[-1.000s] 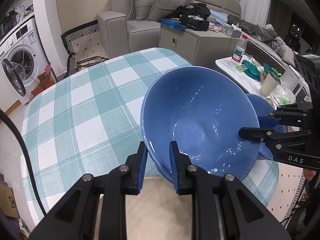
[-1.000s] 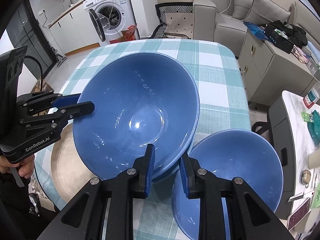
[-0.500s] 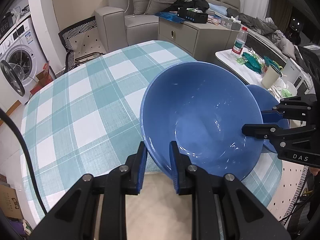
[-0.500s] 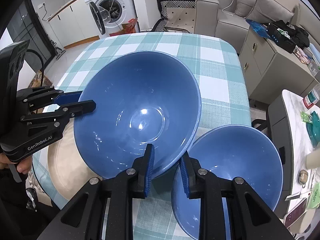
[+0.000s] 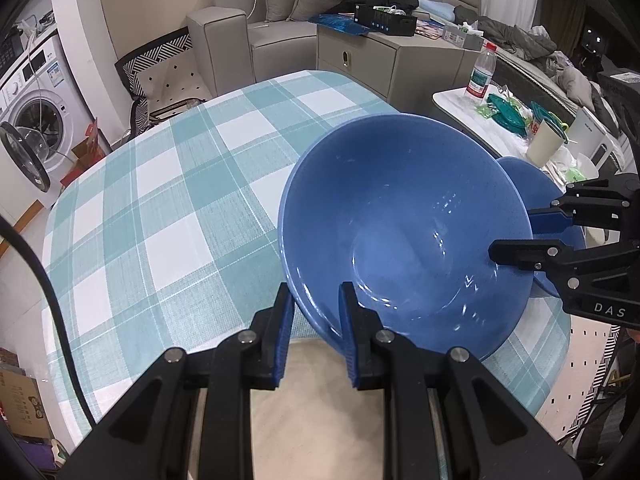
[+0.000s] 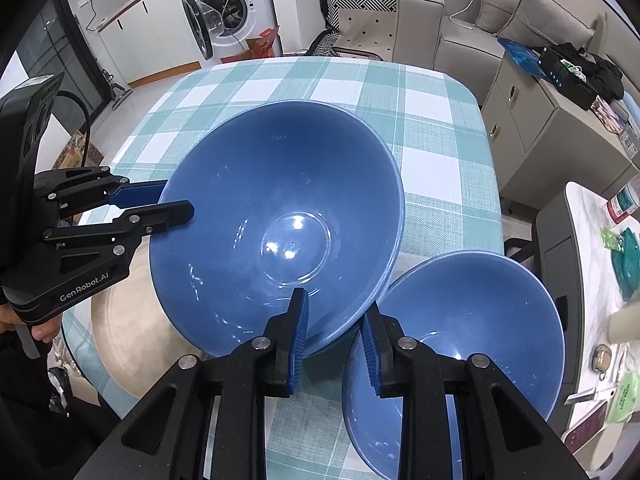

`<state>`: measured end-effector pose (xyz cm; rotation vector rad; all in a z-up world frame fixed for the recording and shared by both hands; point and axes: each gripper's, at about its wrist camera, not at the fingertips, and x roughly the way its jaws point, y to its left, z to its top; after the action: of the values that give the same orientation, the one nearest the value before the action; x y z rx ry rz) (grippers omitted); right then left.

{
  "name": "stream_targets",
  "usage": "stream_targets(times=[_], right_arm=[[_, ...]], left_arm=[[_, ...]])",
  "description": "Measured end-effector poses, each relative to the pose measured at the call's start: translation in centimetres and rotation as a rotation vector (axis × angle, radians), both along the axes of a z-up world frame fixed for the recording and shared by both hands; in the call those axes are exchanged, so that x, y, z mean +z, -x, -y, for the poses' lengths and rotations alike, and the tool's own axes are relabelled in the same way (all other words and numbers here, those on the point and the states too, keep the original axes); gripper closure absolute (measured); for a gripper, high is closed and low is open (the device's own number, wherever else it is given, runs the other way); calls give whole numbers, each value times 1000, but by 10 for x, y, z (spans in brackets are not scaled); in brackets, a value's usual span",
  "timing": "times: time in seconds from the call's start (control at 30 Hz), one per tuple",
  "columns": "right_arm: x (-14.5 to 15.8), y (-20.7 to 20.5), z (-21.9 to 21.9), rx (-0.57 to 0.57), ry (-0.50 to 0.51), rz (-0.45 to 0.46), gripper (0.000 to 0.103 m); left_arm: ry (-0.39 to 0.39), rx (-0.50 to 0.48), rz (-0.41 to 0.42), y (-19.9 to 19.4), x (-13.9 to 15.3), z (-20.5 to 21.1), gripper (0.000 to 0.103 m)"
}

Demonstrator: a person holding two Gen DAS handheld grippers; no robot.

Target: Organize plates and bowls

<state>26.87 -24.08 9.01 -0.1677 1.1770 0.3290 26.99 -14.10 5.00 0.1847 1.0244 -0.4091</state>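
A big blue bowl (image 5: 400,220) (image 6: 280,208) is held tilted over the checked tablecloth (image 5: 180,200) and a beige plate (image 6: 120,340). A second rim shows just under it, as of a nested bowl. My left gripper (image 5: 314,292) (image 6: 176,200) is shut on its near rim, one pad inside and one outside. On the opposite rim my right gripper (image 6: 334,308) (image 5: 514,232) is shut in the same way. A smaller blue bowl (image 6: 472,328) (image 5: 536,192) stands on the table right beside the big one.
The table's edge runs close under both grippers. A side table (image 5: 460,100) with a bottle (image 5: 482,68), a cup (image 5: 544,144) and green items stands to the right. A grey cabinet (image 6: 532,120), a sofa (image 5: 280,20) and a washing machine (image 6: 228,12) lie beyond. A hand (image 6: 40,332) holds the left gripper.
Both grippers keep their hold on the big bowl's rims. The bowl has shifted only slightly in the views.
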Motion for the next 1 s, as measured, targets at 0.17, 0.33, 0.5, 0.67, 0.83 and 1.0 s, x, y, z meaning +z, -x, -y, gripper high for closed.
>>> stream_targets(times=[0.17, 0.33, 0.5, 0.67, 0.83, 1.0], right_arm=[[-1, 1, -3, 8, 19, 4, 76], [-1, 1, -7, 19, 41, 7, 75], [-3, 1, -13, 37, 94, 25, 74], [-5, 1, -16, 50, 131, 35, 70], [-6, 2, -18, 68, 153, 42, 65], [-8, 2, -19, 74, 164, 44, 59]], left_arm=[[-7, 1, -2, 0, -2, 0, 83], [-12, -1, -2, 1, -3, 1, 83], [-13, -2, -6, 1, -4, 1, 82], [-9, -6, -8, 2, -4, 0, 80], [-8, -6, -10, 2, -4, 0, 80], [-8, -6, -9, 3, -3, 0, 80]])
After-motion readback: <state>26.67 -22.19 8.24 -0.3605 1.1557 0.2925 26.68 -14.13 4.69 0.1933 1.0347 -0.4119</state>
